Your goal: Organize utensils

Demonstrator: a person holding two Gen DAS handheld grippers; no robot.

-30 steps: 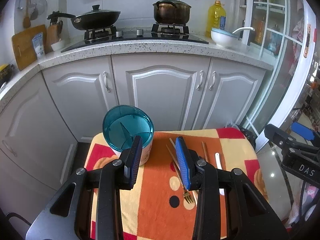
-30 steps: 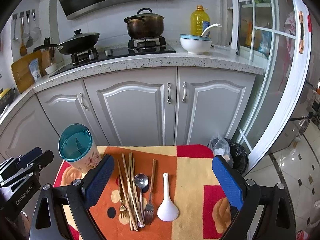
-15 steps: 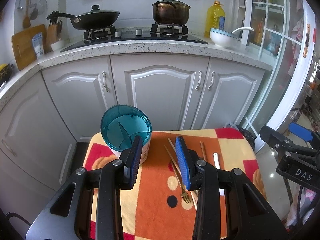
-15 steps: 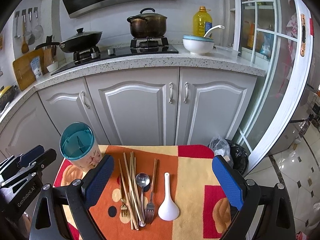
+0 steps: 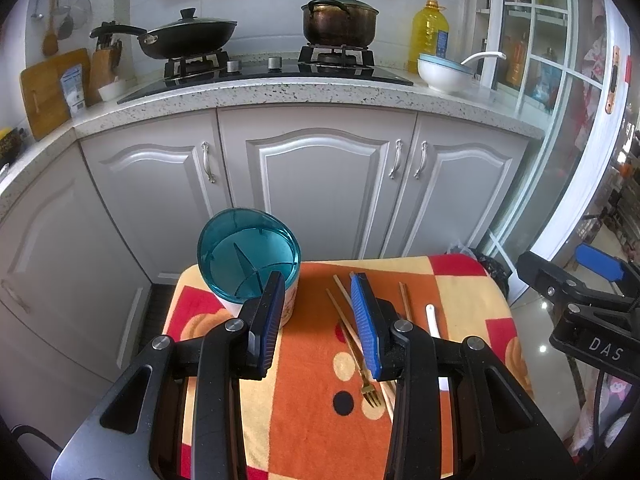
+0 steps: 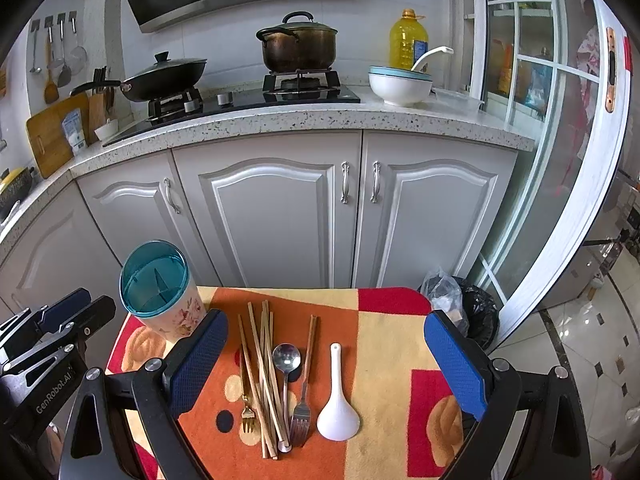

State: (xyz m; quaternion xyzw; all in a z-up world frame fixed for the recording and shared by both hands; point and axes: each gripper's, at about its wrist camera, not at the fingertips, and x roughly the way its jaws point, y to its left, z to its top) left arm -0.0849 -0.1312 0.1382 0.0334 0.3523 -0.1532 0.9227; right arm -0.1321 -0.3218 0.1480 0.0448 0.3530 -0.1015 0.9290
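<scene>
The cloth (image 6: 384,344) is patterned in orange, red and pale yellow blocks with cream and black dots. On it, the holder (image 6: 160,292) has a translucent teal top over a white body with pink floral print; beside the holder lie tan chopsticks (image 6: 262,364), a gold fork (image 6: 246,408), a silver spoon (image 6: 286,368) and a white ladle (image 6: 338,408). Both grippers' pads (image 6: 456,364) are blue on black frames.

On the cloth-covered table (image 6: 384,344), the utensil holder (image 6: 160,292) stands at the far left corner. Right of it lie chopsticks (image 6: 262,364), a small fork (image 6: 246,400), metal spoon (image 6: 286,364), larger fork (image 6: 304,396), then the ladle-shaped spoon (image 6: 338,408), seemingly apart
</scene>
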